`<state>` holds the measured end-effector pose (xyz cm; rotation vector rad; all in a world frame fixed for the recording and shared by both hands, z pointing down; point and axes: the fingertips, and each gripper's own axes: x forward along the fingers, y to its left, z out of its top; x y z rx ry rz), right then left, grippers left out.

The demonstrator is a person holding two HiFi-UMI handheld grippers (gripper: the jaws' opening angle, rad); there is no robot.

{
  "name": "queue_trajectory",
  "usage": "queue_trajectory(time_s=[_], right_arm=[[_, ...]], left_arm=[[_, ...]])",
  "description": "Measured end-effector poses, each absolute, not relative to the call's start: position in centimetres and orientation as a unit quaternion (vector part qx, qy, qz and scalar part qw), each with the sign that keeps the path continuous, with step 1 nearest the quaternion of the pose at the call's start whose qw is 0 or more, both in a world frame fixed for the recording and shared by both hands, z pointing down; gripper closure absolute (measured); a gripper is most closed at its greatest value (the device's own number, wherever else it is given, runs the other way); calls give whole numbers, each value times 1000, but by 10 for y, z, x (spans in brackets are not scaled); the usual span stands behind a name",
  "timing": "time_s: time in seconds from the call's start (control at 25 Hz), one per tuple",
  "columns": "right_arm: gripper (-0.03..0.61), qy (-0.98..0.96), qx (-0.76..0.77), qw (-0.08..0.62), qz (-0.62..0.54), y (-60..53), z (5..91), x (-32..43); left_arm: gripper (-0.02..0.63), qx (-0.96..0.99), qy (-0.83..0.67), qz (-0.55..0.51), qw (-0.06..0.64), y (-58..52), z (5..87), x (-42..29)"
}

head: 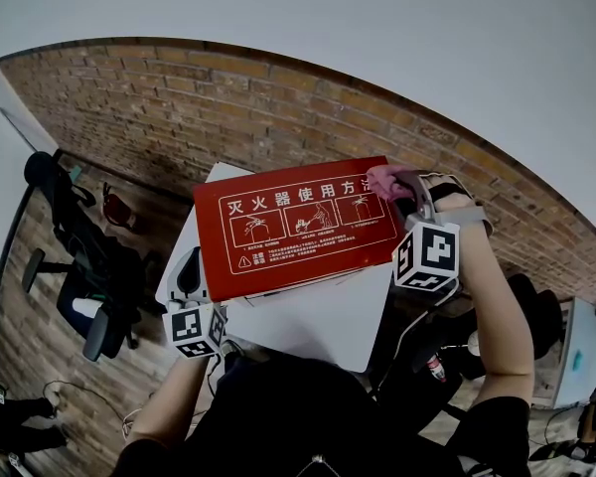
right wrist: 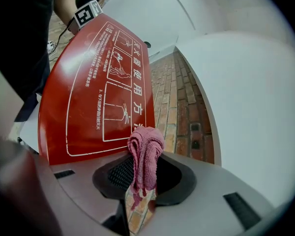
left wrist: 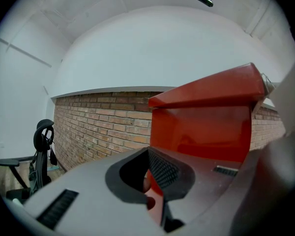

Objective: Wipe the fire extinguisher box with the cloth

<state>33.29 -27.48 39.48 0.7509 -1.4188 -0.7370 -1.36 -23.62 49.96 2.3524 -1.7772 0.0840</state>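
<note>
Currently the person is working on the box [head: 298,229], a red case with white printed instructions. It is sitting tilted on a white top [head: 323,336], with its printed face turned up toward the head camera.

The left gripper [head: 197,284] is clamping the box's lower left edge. In its own view a red edge is showing pinched between the closed jaws, and the body of the box is rising just beyond them. That grip is most likely steadying the case so it is not sliding or rocking under wiping pressure.

The right gripper [head: 409,195] is pinching the cloth [head: 385,180], a pink knitted rag. Its jaws are closed on the bunched middle, so a rounded wad is sticking out past the tips while a few ends are dangling below. Holding it this way is presenting soft fabric, not the jaws, to the paint.

The wad is sitting at the upper right corner of the printed face, touching it or just beside it; I cannot tell which. Judging by that position, a pass is beginning or ending at this corner, and most of the face is lying open to the left for a stroke.
</note>
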Motion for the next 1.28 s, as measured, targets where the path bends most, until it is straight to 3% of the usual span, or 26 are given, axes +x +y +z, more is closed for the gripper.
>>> queue_trajectory(time_s=[1.28], right_arm=[[472, -614, 328, 636, -334, -314, 392, 311]], left_arm=[[584, 782, -615, 29, 94, -215, 497, -54]])
